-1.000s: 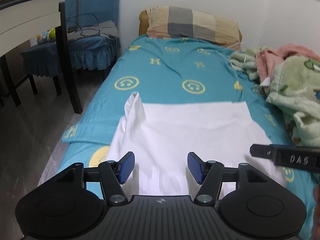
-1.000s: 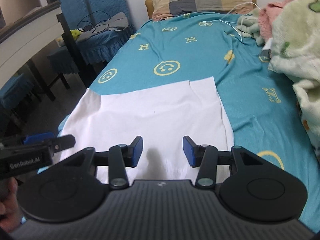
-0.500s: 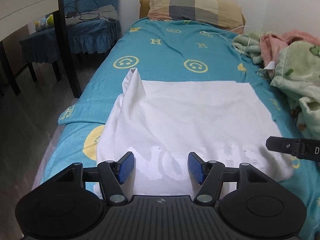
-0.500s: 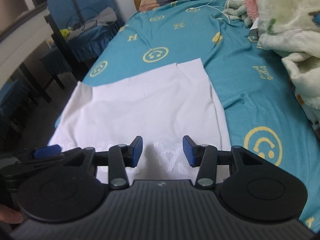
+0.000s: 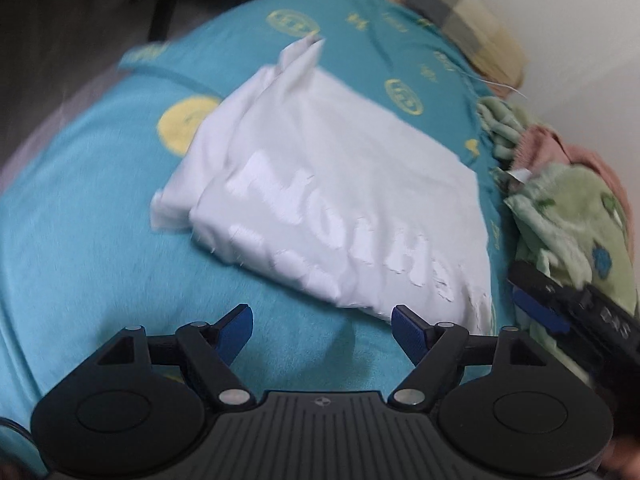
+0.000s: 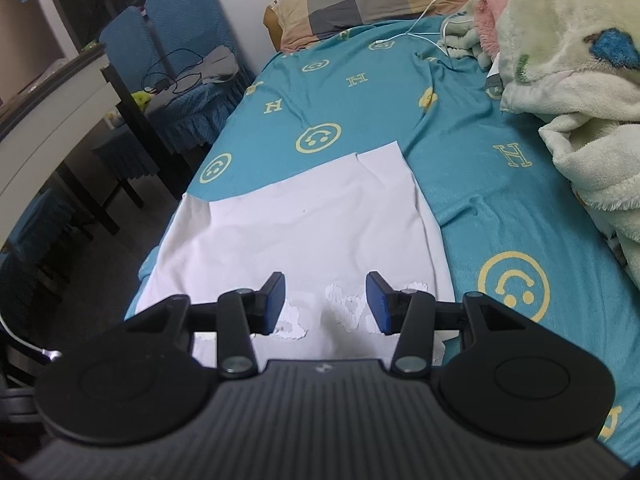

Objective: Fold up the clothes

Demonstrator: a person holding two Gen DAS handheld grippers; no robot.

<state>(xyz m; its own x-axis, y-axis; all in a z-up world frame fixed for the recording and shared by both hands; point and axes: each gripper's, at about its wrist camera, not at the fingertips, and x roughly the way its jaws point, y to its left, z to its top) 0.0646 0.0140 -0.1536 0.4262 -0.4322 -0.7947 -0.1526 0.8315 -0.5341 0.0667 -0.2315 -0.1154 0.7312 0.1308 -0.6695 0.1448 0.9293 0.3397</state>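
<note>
A white T-shirt with raised white lettering lies flat on the teal bedsheet, one sleeve sticking up at its far left corner. It also shows in the right wrist view. My left gripper is open and empty, just short of the shirt's near edge. My right gripper is open and empty, low over the lettered near part of the shirt. Its fingers also show at the right of the left wrist view. The left wrist view is blurred.
A heap of green and pink blankets lies along the bed's right side. A checked pillow and a white cable are at the head. Blue chairs and a dark table stand left of the bed.
Both grippers pulled back toward the foot of the bed, showing the shirt's near edge and lettering. The left gripper swung and tilted, now over bare sheet. Both stayed open.
</note>
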